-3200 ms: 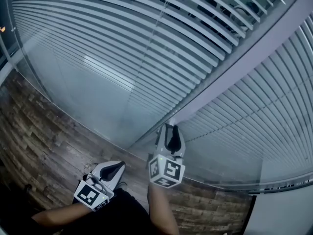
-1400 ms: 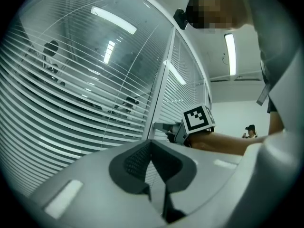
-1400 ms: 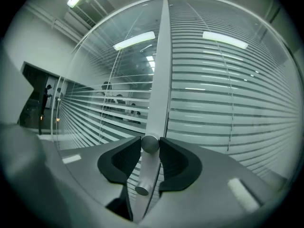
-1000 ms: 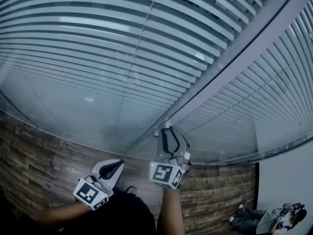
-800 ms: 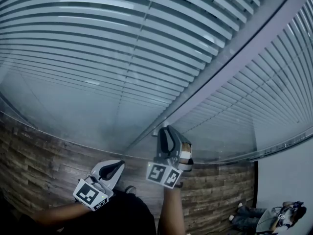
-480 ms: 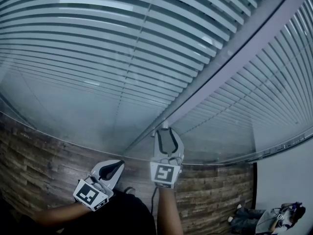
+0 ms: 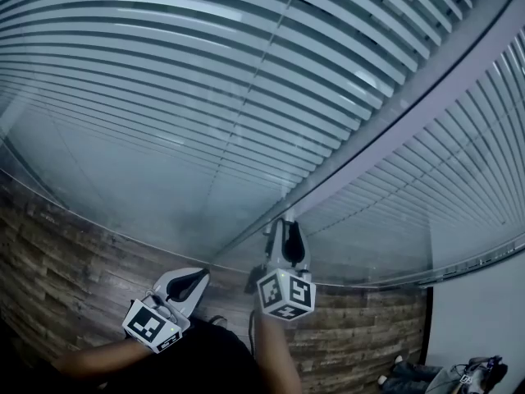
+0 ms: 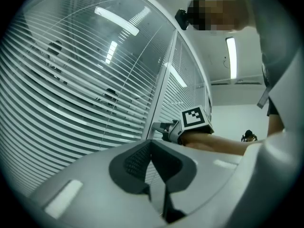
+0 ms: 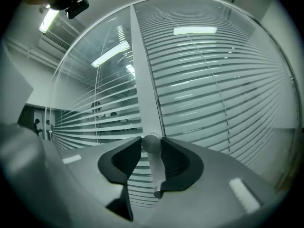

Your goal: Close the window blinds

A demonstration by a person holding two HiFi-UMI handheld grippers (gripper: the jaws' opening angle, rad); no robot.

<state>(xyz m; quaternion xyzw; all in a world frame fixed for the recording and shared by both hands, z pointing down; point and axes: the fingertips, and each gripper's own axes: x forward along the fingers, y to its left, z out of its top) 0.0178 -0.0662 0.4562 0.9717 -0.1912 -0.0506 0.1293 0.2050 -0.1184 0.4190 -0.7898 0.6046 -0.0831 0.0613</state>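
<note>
1. Pinching the round knob point(image 9: 151, 142) from both sides, the right gripper point(image 7: 284, 226) points level at the window. Its jaws have just been closing. The knob sits between the pads, and its slim stem point(image 9: 155, 172) hangs down in front of them.
2. The knob stands out from a pale upright post point(image 9: 142, 80) that parts two glazed panels.
3. The left gripper point(image 7: 203, 273) hangs lower and to the left. Its jaws are pressed together at the tips with nothing between them, and it is clear of the window.
4. The blinds point(image 7: 205, 97) fill both panels on either side of the post. Their slats lie level with gaps between them, and in the right gripper view dim shapes show through the left panel.
5. Glass point(image 7: 139, 195), which carries reflections of ceiling lights point(image 9: 194, 30), lies in front of the slats and stands between the grippers and the blinds.
6. A marker cube point(image 7: 285, 294) sits at the rear of the right gripper, above a bare forearm point(image 7: 275, 368).
7. A wood-plank floor point(image 7: 66, 253) runs along the foot of the window, and a white wall point(image 7: 476, 327) closes the right side.
</note>
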